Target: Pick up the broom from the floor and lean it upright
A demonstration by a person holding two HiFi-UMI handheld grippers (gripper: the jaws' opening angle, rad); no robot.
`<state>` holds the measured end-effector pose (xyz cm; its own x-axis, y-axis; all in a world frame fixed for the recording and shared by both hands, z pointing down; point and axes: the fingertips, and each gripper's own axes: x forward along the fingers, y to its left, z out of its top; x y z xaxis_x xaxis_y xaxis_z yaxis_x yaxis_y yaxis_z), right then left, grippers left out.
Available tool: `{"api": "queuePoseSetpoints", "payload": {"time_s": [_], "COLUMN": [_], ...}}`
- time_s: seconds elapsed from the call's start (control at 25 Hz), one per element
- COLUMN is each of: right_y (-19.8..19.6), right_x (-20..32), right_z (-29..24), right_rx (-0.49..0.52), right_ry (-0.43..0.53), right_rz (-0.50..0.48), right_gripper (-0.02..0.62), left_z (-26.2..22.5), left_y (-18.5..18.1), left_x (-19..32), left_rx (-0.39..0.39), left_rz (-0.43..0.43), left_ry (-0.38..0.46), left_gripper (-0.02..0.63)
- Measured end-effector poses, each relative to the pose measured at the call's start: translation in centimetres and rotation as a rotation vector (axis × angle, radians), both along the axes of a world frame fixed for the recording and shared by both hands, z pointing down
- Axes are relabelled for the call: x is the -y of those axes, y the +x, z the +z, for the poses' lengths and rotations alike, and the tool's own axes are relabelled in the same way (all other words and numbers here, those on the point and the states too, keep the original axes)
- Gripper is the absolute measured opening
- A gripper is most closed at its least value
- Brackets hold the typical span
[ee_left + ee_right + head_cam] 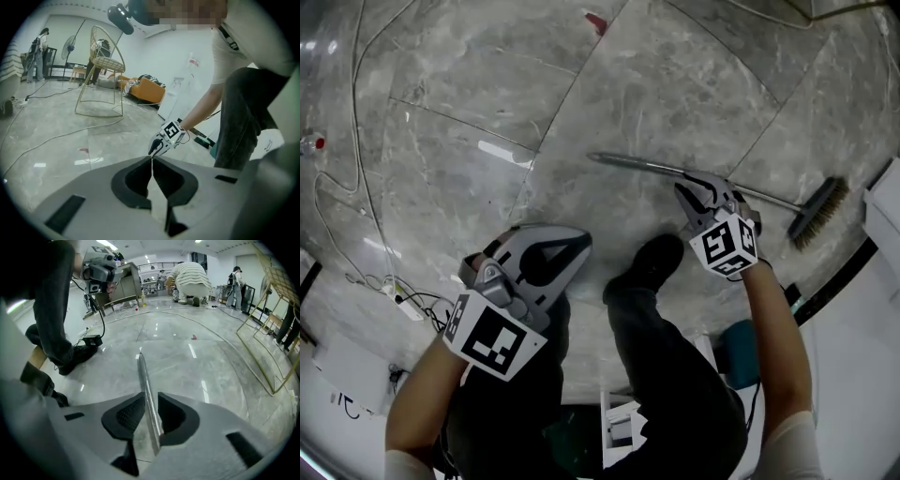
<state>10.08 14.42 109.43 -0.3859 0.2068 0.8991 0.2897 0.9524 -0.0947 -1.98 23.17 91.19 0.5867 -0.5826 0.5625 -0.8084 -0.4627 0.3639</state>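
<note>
The broom lies flat on the grey marble floor, its metal handle (647, 166) running right to the bristle head (818, 212). My right gripper (698, 192) points steeply down over the handle's middle. In the right gripper view the handle (143, 376) runs between the open jaws of that gripper (149, 416), and the pads do not clamp it. My left gripper (567, 248) hangs lower left near the person's knee, well away from the broom. It (151, 164) is shut with nothing in it. The left gripper view also shows the right gripper (157, 145) low over the floor.
Cables (356, 141) and a power strip (398, 295) lie at the left. A black shoe (652, 262) stands just short of the handle. White furniture (886, 206) sits beside the bristle head. A gold wire chair (101, 70) stands further off, and people (190, 280) work in the background.
</note>
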Motion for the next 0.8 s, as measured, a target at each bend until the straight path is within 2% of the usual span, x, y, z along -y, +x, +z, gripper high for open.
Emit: {"api": "queuePoseSetpoints", "payload": {"time_s": [0.32, 0.52, 0.6, 0.8], "right_y": [1.4, 1.7, 1.7, 1.1], "right_x": [-0.7, -0.9, -1.2, -0.1], "right_z": [6.4, 7.2, 7.2, 4.3], "right_rx": [-0.079, -0.038, -0.030, -0.011], "right_ry": [-0.025, 0.036, 0.054, 0.075], "right_rz": [-0.161, -0.253, -0.253, -0.180], "right_gripper": [0.118, 0.096, 0.086, 0.081], "left_z": [4.3, 5.1, 4.9, 2.7], "left_y": [-0.6, -2.2, -3.1, -3.1], "left_x": [1.6, 2.5, 3.3, 3.1], "left_rx": [-0.017, 0.025, 0.047, 0.043], "left_rz": [0.027, 0.029, 0.018, -0.014], "left_ry": [0.007, 0.036, 0.063, 0.055], "left_gripper": [0.012, 0.012, 0.012, 0.012]}}
